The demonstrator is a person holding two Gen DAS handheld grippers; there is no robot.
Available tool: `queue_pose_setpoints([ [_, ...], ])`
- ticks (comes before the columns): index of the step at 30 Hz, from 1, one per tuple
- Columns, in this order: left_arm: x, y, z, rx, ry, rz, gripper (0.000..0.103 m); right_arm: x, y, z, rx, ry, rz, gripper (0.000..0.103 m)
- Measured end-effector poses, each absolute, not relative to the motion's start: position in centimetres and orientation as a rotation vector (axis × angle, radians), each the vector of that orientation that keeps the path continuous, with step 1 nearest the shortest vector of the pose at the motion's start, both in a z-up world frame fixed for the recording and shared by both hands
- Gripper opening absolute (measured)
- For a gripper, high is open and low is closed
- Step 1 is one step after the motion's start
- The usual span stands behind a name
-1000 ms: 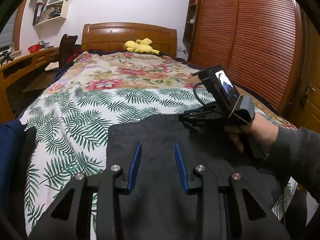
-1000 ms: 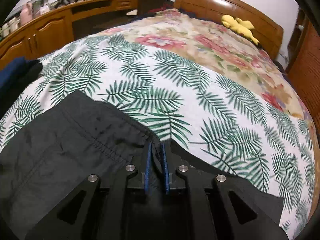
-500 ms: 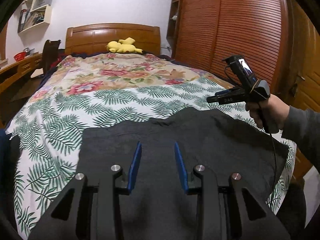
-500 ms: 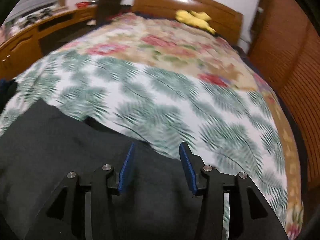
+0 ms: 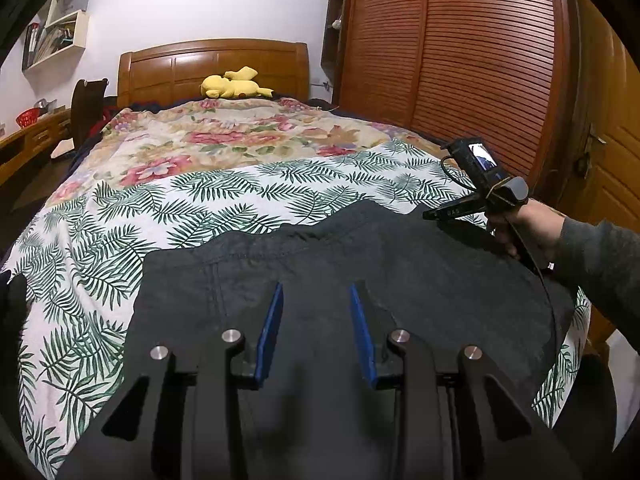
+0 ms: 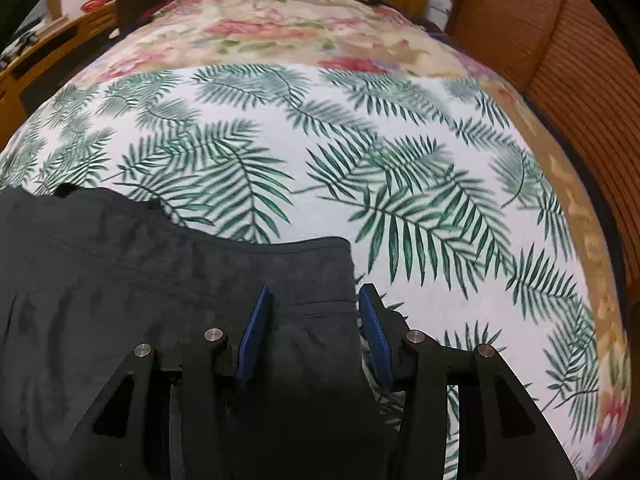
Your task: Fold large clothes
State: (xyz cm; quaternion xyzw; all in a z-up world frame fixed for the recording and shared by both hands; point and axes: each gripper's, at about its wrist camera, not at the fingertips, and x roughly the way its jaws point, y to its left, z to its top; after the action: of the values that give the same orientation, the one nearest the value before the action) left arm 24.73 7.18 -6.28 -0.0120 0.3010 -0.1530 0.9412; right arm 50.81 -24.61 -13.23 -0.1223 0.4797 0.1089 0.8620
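Observation:
A large dark grey garment (image 5: 360, 264) lies spread flat on the palm-leaf bedspread (image 5: 224, 196). My left gripper (image 5: 316, 292) is open and empty, just above the garment's middle. My right gripper (image 6: 312, 300) is open over the garment's far right corner (image 6: 320, 264), its jaws astride the right edge. In the left wrist view the right gripper (image 5: 432, 215) shows at the garment's right edge, held by a hand in a grey sleeve (image 5: 592, 256).
A yellow plush toy (image 5: 234, 84) lies by the wooden headboard (image 5: 212, 64). A slatted wooden wardrobe (image 5: 460, 60) runs along the bed's right. A desk (image 5: 24, 140) and a dark chair (image 5: 86, 108) stand to the left. A floral quilt (image 5: 224, 136) covers the bed's far half.
My right gripper has let go of the garment and opened, then moved right to the garment's right corner. The garment now lies flatter. My left gripper stayed open.

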Motion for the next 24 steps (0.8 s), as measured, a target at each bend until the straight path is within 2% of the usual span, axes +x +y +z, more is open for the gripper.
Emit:
queue_pose_setpoints([
  [10,24.9,7.1,-6.6,-0.022,0.626,-0.313,0.032,52.6,-26.3,-14.8,-0.159,1.070,0.182,0.055],
  [16,24.8,7.0,-6.7,-0.021,0.626,-0.313,0.032,52.8,-26.6,-15.1,-0.134,1.078,0.203,0.054],
  [17,24.8,7.0,-6.7,-0.021,0.627,-0.313,0.032,52.6,-26.5,-14.9,-0.135,1.074,0.213,0.050],
  [18,24.8,7.0,-6.7,-0.020,0.627,-0.313,0.032,52.5,-26.3,-14.8,-0.138,1.070,0.222,0.042],
  [19,24.8,7.0,-6.7,-0.020,0.627,-0.313,0.032,52.3,-26.0,-14.7,-0.147,1.065,0.235,0.026],
  [20,24.8,7.0,-6.7,-0.021,0.627,-0.313,0.032,52.0,-25.5,-14.5,-0.190,1.046,0.227,0.021],
  [21,24.8,7.0,-6.7,-0.021,0.627,-0.313,0.032,51.7,-25.1,-14.3,-0.217,1.029,0.234,0.011],
  [24,24.7,7.0,-6.7,-0.019,0.628,-0.311,0.032,51.1,-24.6,-12.9,-0.246,0.960,0.243,0.006],
])
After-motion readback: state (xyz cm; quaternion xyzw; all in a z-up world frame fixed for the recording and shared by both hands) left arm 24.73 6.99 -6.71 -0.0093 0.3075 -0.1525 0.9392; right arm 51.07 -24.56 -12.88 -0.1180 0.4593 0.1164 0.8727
